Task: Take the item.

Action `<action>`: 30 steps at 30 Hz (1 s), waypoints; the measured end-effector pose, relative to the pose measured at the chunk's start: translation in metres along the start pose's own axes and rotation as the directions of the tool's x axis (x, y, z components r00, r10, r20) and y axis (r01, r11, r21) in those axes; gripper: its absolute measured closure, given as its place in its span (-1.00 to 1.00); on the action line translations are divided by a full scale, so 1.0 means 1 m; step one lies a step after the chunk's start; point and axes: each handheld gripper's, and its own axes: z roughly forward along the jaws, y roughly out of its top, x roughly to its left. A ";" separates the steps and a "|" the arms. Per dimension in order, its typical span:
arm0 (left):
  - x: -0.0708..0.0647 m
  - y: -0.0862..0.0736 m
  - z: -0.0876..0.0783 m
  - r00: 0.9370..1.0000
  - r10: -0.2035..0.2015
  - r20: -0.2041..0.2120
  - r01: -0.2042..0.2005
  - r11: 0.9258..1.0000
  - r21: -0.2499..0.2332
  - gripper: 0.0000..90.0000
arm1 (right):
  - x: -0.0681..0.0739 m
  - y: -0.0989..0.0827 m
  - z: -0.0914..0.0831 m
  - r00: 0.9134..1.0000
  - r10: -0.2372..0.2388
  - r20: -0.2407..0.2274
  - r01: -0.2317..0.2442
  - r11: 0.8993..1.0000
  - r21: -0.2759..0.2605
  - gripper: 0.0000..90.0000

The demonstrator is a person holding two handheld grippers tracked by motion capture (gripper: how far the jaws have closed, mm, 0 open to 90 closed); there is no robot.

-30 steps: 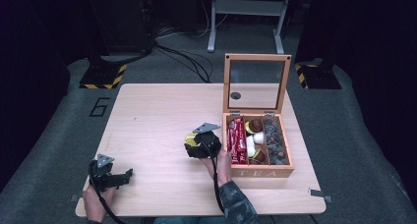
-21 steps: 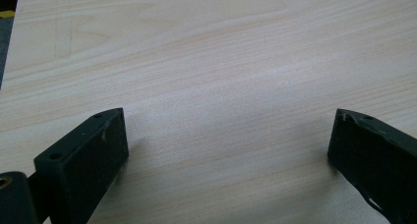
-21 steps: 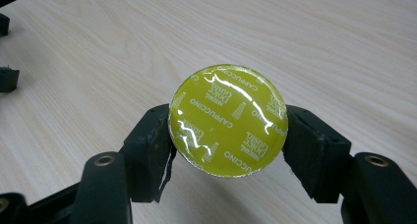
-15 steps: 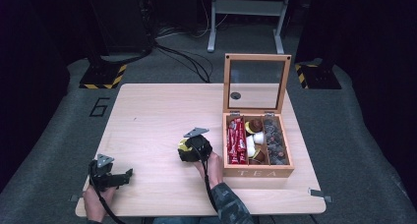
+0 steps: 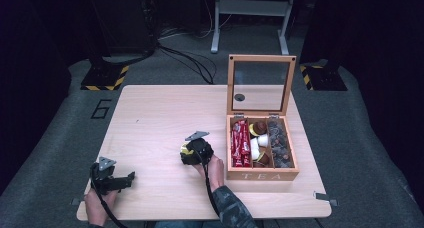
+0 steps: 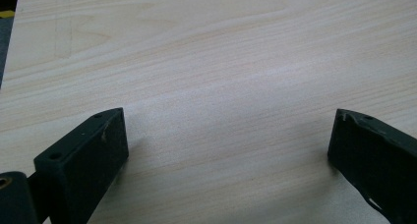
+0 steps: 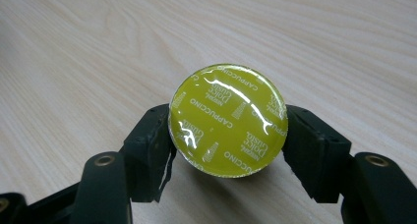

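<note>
My right gripper (image 7: 228, 135) is shut on a coffee capsule (image 7: 227, 120) with a shiny yellow-green foil lid, held low over the pale wooden table (image 7: 98, 47). From above, this right gripper (image 5: 188, 153) sits just left of the wooden tea box (image 5: 262, 175), and the capsule (image 5: 185, 149) shows as a yellow spot at its tip. The box's glass lid (image 5: 260, 85) stands open, and its compartments hold red sachets (image 5: 240, 143) and more capsules. My left gripper (image 5: 131, 178) rests open near the table's front left corner. Bare wood lies between the left gripper's (image 6: 226, 150) fingers.
The table (image 5: 165, 113) has bare wood across its left and middle. Beyond its far edge are dark floor, cables, and a metal stand (image 5: 250, 18). Yellow-black striped bases (image 5: 102, 80) sit on the floor at both back corners.
My right gripper has moved left and toward the table's front edge, away from the tea box, sinking lower with the capsule in it. The left gripper has stayed put.
</note>
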 end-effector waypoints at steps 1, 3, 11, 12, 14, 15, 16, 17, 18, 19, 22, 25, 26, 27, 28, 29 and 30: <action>0.000 0.000 0.000 1.000 0.001 -0.001 -0.001 1.000 -0.002 -0.96 | 0.002 -0.001 0.000 1.000 0.016 0.001 -0.016 1.000 0.015 -0.18; 0.000 0.000 0.000 1.000 -0.001 0.000 0.001 1.000 0.002 -0.96 | 0.002 -0.001 0.000 1.000 0.018 0.010 -0.018 1.000 0.006 -0.18; 0.000 0.000 0.000 1.000 0.001 -0.001 -0.001 1.000 -0.002 -0.96 | 0.003 -0.002 0.002 1.000 0.025 0.015 -0.026 1.000 0.016 -0.30; 0.000 0.000 0.000 1.000 0.001 -0.001 -0.001 1.000 -0.002 -0.96 | 0.003 -0.002 0.002 1.000 0.025 0.015 -0.026 1.000 0.016 -0.30; 0.000 0.000 0.000 1.000 0.000 0.000 0.000 1.000 0.001 -0.96 | 0.003 -0.003 0.004 1.000 0.013 0.020 -0.014 1.000 0.021 -0.41; 0.000 0.000 0.000 1.000 -0.001 0.001 0.001 1.000 0.002 -0.96 | 0.004 -0.003 0.003 1.000 0.026 0.014 -0.026 0.999 0.028 -0.52; 0.000 0.000 0.000 1.000 -0.001 0.000 0.001 1.000 0.002 -0.96 | 0.003 -0.002 0.003 1.000 0.008 0.023 -0.008 1.000 0.009 -0.65; 0.000 0.000 0.000 1.000 0.000 0.000 0.000 1.000 0.002 -0.96 | 0.005 -0.001 0.000 1.000 0.019 0.021 -0.019 1.000 0.020 -0.70; 0.000 0.000 0.000 1.000 0.000 0.000 0.000 1.000 0.002 -0.96 | 0.006 0.001 -0.002 1.000 0.011 0.022 -0.011 1.000 0.006 -0.71; 0.000 0.000 0.000 1.000 -0.001 0.001 0.001 1.000 0.002 -0.96 | 0.006 0.002 -0.005 1.000 0.014 0.014 -0.014 1.000 -0.003 -0.72; 0.000 0.000 0.000 1.000 -0.001 0.001 0.001 1.000 0.002 -0.96 | 0.007 0.004 -0.011 1.000 0.008 0.007 -0.008 1.000 -0.013 -0.82; 0.000 0.000 0.000 1.000 0.002 -0.001 -0.002 1.000 -0.001 -0.96 | 0.012 0.007 -0.024 1.000 0.002 -0.004 -0.002 0.999 -0.038 -0.90; 0.000 0.000 0.000 1.000 0.002 -0.001 -0.002 1.000 -0.001 -0.96 | 0.012 0.007 -0.024 1.000 0.002 -0.004 -0.002 0.999 -0.038 -0.90; 0.000 0.000 0.000 1.000 0.001 -0.001 -0.001 1.000 -0.002 -0.96 | 0.013 0.008 -0.028 1.000 -0.009 -0.006 0.009 0.999 -0.041 -0.92; 0.000 0.000 0.000 1.000 0.001 -0.001 -0.001 1.000 -0.002 -0.96 | 0.013 0.008 -0.032 1.000 -0.028 -0.013 0.027 0.998 -0.053 -0.93; 0.000 0.000 0.000 1.000 0.000 0.000 0.000 1.000 -0.001 -0.96 | 0.015 0.009 -0.037 0.999 -0.038 -0.017 0.037 0.997 -0.061 -0.95; 0.000 0.000 0.000 1.000 0.000 0.000 0.000 1.000 -0.002 -0.96 | 0.016 0.009 -0.046 0.999 -0.050 -0.018 0.048 0.996 -0.071 -0.98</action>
